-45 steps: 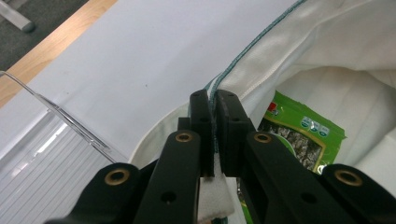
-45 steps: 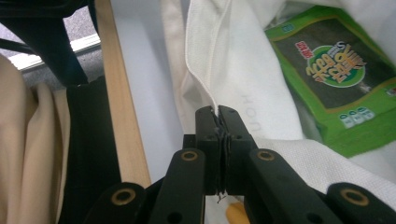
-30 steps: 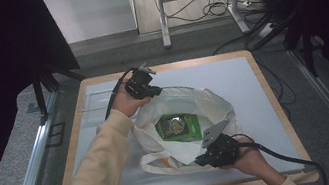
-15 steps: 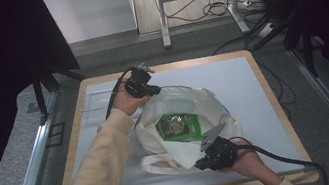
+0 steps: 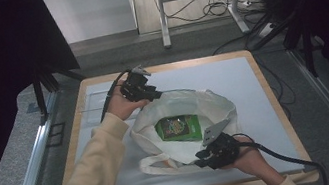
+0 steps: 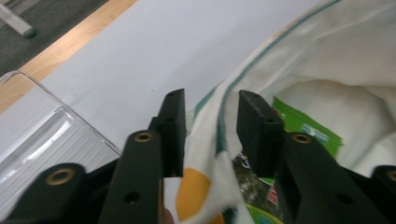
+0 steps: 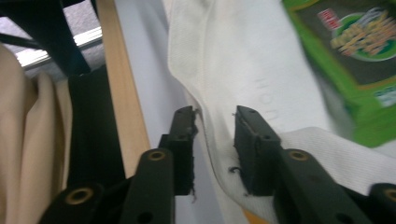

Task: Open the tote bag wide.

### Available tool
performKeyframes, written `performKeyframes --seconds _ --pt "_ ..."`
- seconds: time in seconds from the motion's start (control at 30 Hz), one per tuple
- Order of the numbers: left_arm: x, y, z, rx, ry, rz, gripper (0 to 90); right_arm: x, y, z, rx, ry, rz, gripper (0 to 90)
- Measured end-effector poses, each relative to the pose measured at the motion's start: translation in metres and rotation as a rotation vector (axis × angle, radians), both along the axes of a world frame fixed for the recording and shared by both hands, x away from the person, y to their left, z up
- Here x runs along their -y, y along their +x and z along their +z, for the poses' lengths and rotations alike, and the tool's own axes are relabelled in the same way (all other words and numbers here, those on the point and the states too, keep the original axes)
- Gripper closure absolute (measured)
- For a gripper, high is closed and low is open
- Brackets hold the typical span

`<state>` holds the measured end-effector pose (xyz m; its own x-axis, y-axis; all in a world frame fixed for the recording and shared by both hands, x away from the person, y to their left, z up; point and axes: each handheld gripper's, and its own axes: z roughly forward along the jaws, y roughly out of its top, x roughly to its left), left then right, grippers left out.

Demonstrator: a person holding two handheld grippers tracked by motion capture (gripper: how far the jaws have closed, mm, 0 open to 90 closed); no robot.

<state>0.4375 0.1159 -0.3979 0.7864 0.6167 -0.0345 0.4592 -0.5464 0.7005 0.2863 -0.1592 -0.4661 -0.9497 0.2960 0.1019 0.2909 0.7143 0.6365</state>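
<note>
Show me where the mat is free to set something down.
Free: the far right of the mat, between the white bag and the wooden rim, and the near left corner beside the sleeve. Crowded: the middle, with the bag and both grippers at its edges.

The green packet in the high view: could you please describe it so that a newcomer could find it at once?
Start at the wooden-edged table with its pale mat, then find the white cloth bag lying open in the middle, between the two grippers. The green packet lies flat inside the bag's mouth; it is the one bright green thing against all that white cloth.
</note>
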Motion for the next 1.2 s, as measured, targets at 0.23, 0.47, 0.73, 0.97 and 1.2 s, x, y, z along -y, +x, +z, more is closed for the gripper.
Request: performKeyframes --seconds 0.23,0.47,0.73,0.97,1.2 --pt "-0.008 -0.031 0.011 0.009 -0.038 -0.049 57.6 0.005 0.002 0.017 0.066 0.041 -0.051 53.7" --pt "-0.011 -0.058 0.01 -0.006 -0.047 -0.104 57.7 0.009 0.01 0.029 0.081 0.105 -0.119 43.9" --pt "-0.014 -0.075 0.002 -0.016 -0.026 -0.132 55.5 0.009 0.02 0.034 0.105 0.1 -0.222 36.7" --pt "-0.019 -0.088 -0.007 -0.023 -0.034 -0.149 63.9 0.009 0.03 0.039 0.139 0.091 -0.228 43.6" --pt "-0.023 -0.1 -0.011 -0.021 -0.048 -0.165 74.3 0.002 0.041 0.047 0.159 0.061 -0.237 56.5"
